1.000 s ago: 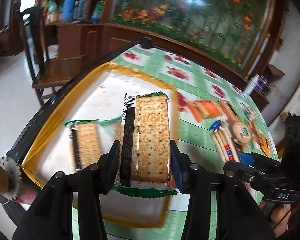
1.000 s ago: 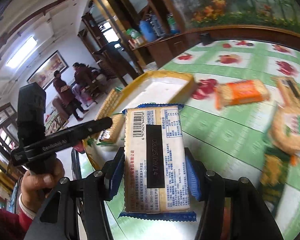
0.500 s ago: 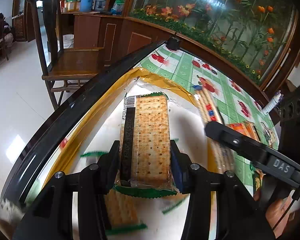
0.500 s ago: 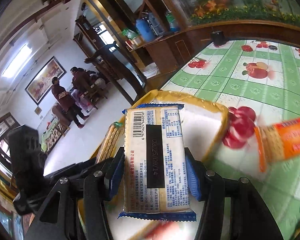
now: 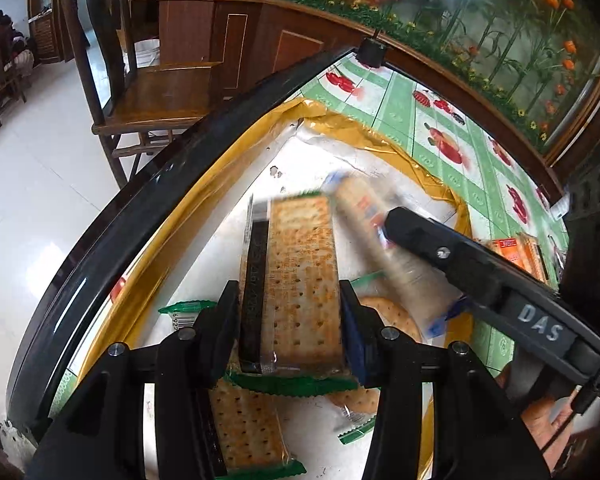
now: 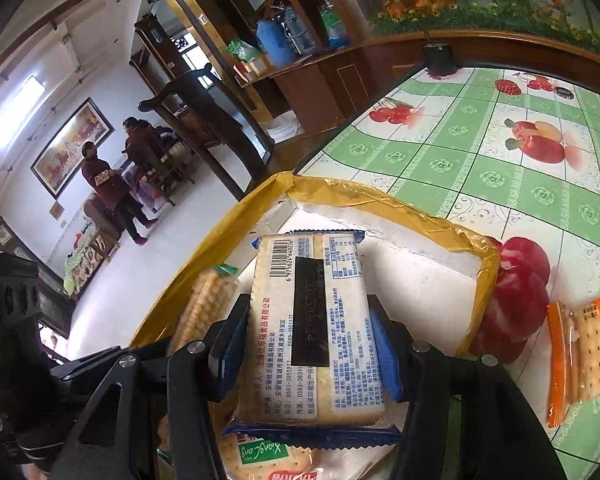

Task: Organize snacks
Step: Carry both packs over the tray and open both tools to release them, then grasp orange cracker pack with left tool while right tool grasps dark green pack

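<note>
My left gripper is shut on a green-edged cracker pack and holds it over the white box with yellow-taped rim. My right gripper is shut on a blue-edged cracker pack, also over the box; this pack shows blurred in the left wrist view. Inside the box lie another green cracker pack and a round-cracker pack. The left gripper's pack shows at the left of the right wrist view.
An orange cracker pack lies on the green fruit-print tablecloth right of the box. The table's dark edge runs along the box's left side, with a wooden chair beyond. People stand far off in the room.
Both grippers have moved further over the box and lower, each still gripping its pack. The right gripper's blue pack now sits close beside the left gripper's pack.
</note>
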The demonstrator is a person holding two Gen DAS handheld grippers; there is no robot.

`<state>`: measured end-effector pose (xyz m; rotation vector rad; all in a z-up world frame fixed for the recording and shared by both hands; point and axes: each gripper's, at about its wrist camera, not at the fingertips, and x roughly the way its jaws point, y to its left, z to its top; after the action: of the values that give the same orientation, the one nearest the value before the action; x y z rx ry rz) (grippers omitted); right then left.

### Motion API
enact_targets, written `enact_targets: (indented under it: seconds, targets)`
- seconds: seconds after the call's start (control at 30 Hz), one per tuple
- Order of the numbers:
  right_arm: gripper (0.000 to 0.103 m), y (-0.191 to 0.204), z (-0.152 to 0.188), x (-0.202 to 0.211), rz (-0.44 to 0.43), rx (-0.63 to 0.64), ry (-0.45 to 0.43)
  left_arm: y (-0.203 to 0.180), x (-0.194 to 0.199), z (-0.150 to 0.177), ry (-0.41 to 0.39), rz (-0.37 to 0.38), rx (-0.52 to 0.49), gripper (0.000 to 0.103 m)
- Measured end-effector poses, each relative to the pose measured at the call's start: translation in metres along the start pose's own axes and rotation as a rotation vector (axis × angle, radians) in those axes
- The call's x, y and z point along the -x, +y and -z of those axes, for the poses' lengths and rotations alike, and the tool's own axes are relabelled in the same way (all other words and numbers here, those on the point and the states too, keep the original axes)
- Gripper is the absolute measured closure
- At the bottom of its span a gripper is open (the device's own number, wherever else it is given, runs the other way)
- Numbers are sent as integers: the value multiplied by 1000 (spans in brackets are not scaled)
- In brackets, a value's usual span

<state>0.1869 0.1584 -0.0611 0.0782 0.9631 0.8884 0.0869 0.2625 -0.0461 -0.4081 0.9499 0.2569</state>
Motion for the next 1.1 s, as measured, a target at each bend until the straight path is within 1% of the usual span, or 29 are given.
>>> enact_targets:
  seconds: [0.03, 0.07, 0.1, 0.13, 0.17, 0.2, 0.3, 0.37, 0.4, 0.47, 0.67, 0.73, 0.87, 0.97, 1.1]
  targets:
    - [44, 0, 1, 3, 0, -3, -5, 1, 2, 1, -1, 2, 8, 52]
    - [44, -1, 1, 6, -3, -7, -10, 1, 3, 2, -5, 3, 12, 47]
    - [44, -4, 3, 11, -4, -17, -20, 1, 4, 2, -5, -2, 13, 40]
    - [43, -5, 4, 15, -6, -23, -26, 2, 5, 2, -3, -8, 18, 37]
    - [43, -8, 5, 22, -5, -35, -38, 3, 6, 3, -2, -10, 24, 30]
    - [43, -11, 6, 28, -4, -44, -48, 3, 7, 3, -3, -11, 30, 28]
    - [40, -22, 13, 58, 5, -67, -90, 1, 11, 3, -6, -8, 44, 28]
    - [35, -29, 19, 76, 19, -78, -112, -3, 16, 6, -12, -7, 44, 28]
    - [31, -35, 23, 87, 27, -90, -125, -5, 17, 6, -14, -4, 43, 28]
    - [29, -46, 30, 104, 45, -100, -140, -15, 24, 10, -31, 9, 31, 28]
    - [24, -85, 58, 155, 140, -149, -169, -50, 38, 14, -69, 48, -24, 28]
    - [21, -100, 69, 172, 174, -174, -178, -64, 41, 14, -77, 63, -46, 28]
    - [20, -122, 93, 202, 227, -200, -188, -92, 43, 21, -82, 90, -106, 28]
    - [18, -139, 112, 224, 270, -228, -192, -116, 40, 29, -72, 108, -162, 28]
    - [15, -149, 135, 241, 346, -239, -175, -149, 31, 41, -54, 111, -257, 29]
